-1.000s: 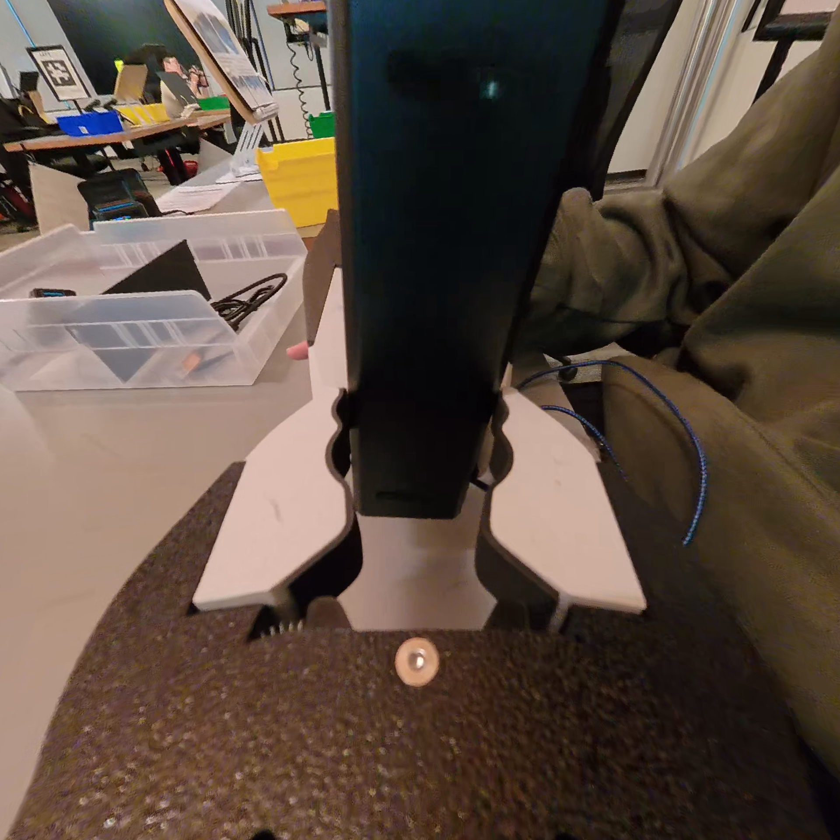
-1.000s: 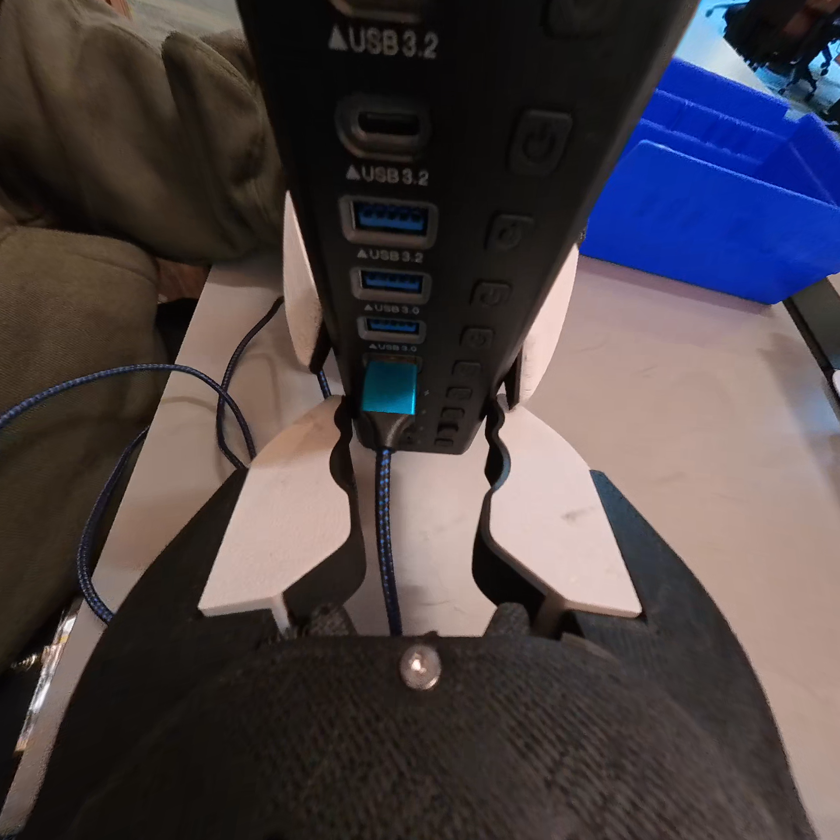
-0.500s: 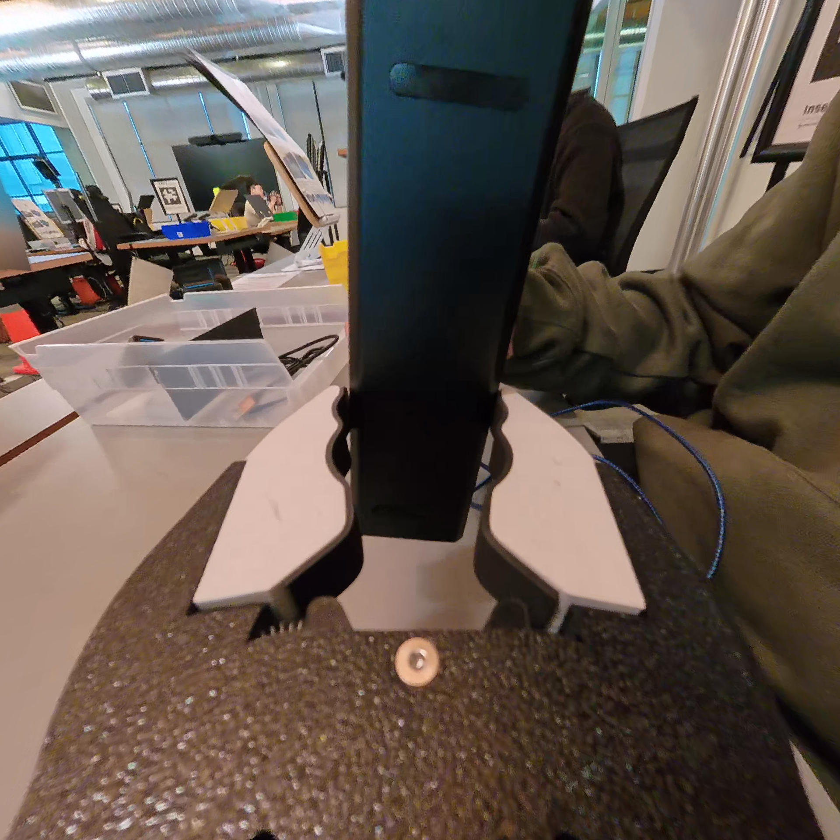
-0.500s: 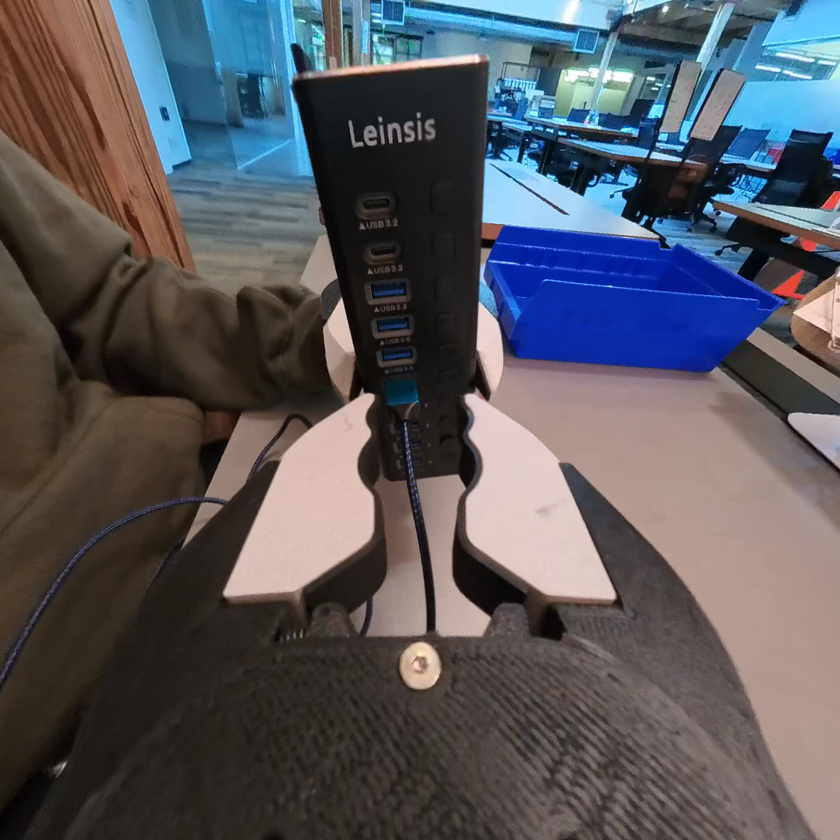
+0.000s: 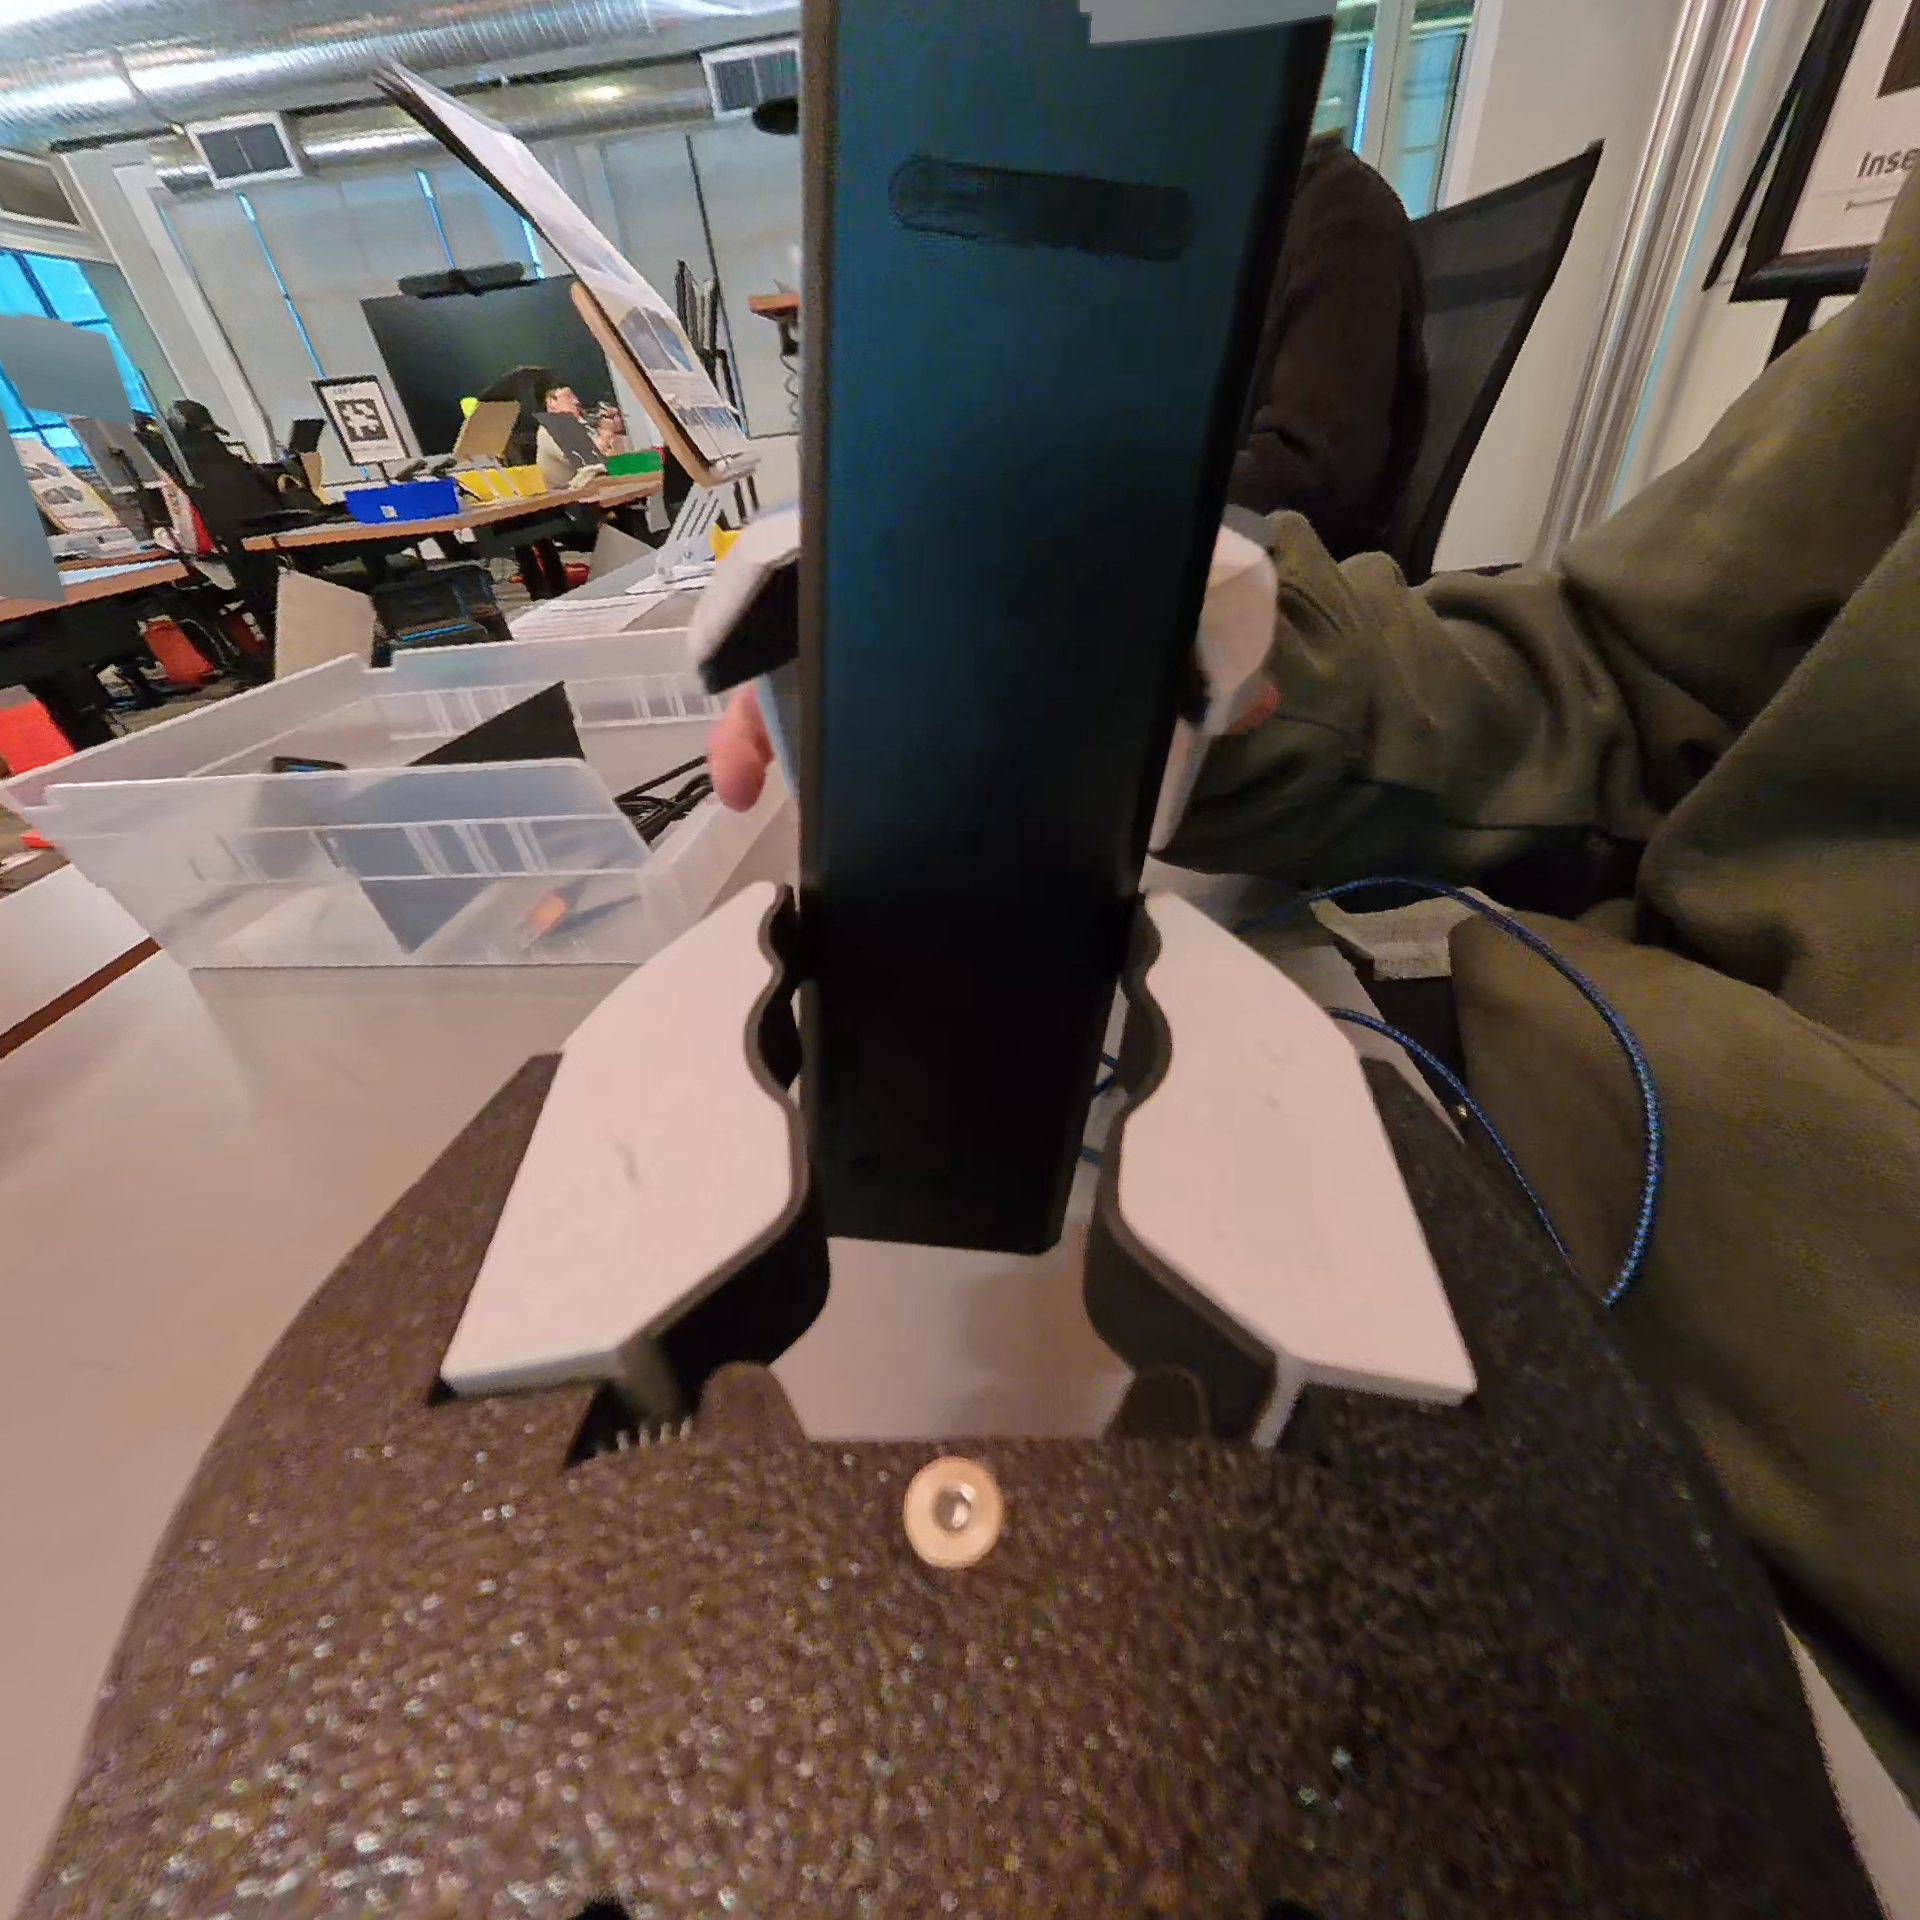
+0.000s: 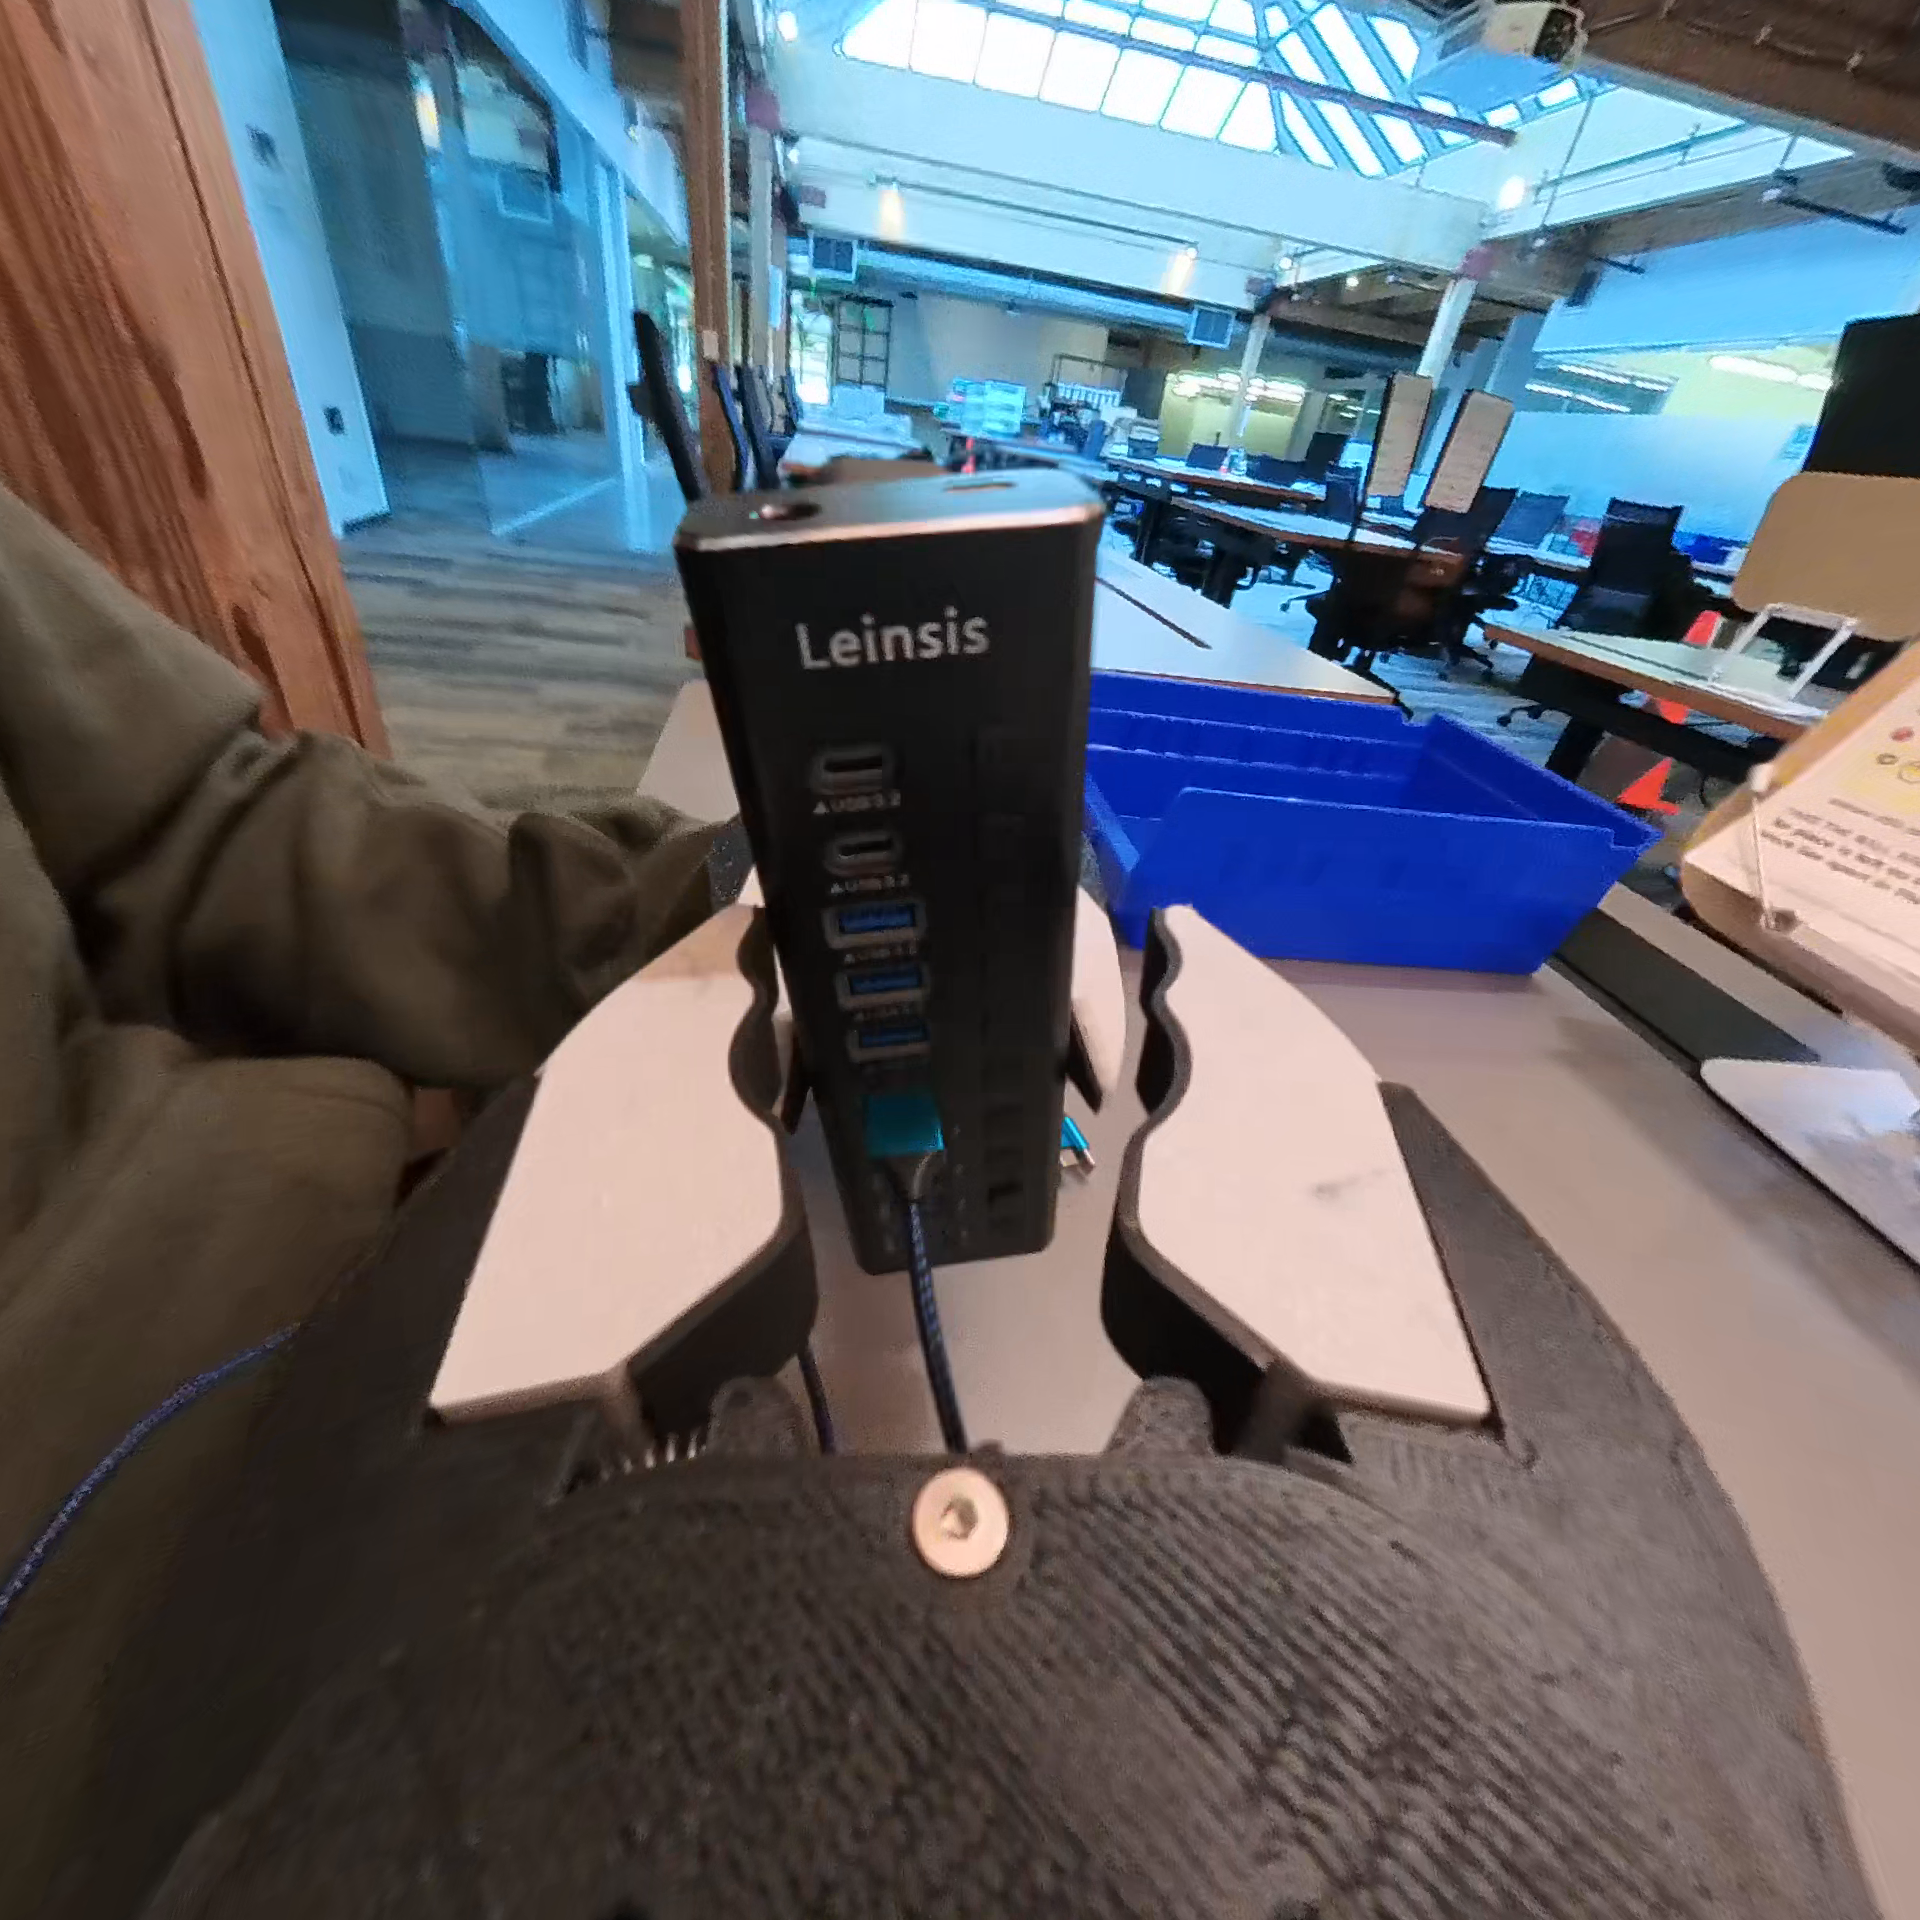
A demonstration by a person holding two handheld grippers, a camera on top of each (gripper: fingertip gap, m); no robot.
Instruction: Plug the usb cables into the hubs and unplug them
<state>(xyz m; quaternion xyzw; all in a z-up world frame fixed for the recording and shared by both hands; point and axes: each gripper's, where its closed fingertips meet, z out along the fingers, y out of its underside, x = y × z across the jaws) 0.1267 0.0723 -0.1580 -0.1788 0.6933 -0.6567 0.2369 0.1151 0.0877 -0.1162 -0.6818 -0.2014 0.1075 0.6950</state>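
Note:
A black USB hub (image 6: 914, 727) stands upright on the grey table. My left gripper (image 5: 961, 935) is shut on its lower part, and I see its plain back (image 5: 1039, 623). A blue USB plug (image 6: 904, 1127) sits in a lower port, and its braided cable (image 6: 930, 1320) runs down toward my right gripper (image 6: 956, 935). That gripper is open, with its fingers on either side of the hub and a gap at the right. The left gripper's white fingers (image 6: 1101, 1008) show behind the hub. A second blue plug (image 6: 1075, 1143) lies beside the hub's base.
A clear plastic bin (image 5: 364, 831) with dark items stands to the left. A blue bin (image 6: 1351, 852) stands behind the hub. A sign on a stand (image 6: 1829, 862) is at the right. A person's olive sleeve (image 5: 1558, 675) and loose blue cable (image 5: 1621, 1091) lie alongside. Left and right tips are no more than a few centimetres apart.
My right gripper has opened and drawn back from the hub. The hub has come upright in my left gripper's hold. The plug stays in its port.

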